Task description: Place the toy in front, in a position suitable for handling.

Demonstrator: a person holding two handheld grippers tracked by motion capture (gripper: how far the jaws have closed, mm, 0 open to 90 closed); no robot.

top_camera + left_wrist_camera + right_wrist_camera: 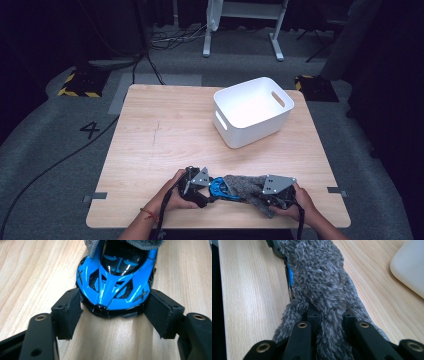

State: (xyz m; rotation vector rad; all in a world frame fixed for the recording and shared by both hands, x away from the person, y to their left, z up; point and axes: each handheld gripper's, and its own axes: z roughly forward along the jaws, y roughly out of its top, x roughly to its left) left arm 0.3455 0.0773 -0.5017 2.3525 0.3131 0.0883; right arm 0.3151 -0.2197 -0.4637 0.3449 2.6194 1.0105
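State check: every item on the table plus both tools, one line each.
Toy car: on the table, upright, nose between the left tool's pads, rear under the cloth.
Cloth: grey, fluffy, draped over the car, one end pinched by the right tool.
Bin: white, upright, nothing seen inside.
Left tool: pads at the car's front corners, contact unclear.
Right tool: shut on the cloth.

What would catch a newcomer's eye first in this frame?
A glossy blue toy car sits at the table's near edge between the left gripper's pads, half covered by a fuzzy grey cloth pinched in the right gripper. A white plastic bin stands beyond.
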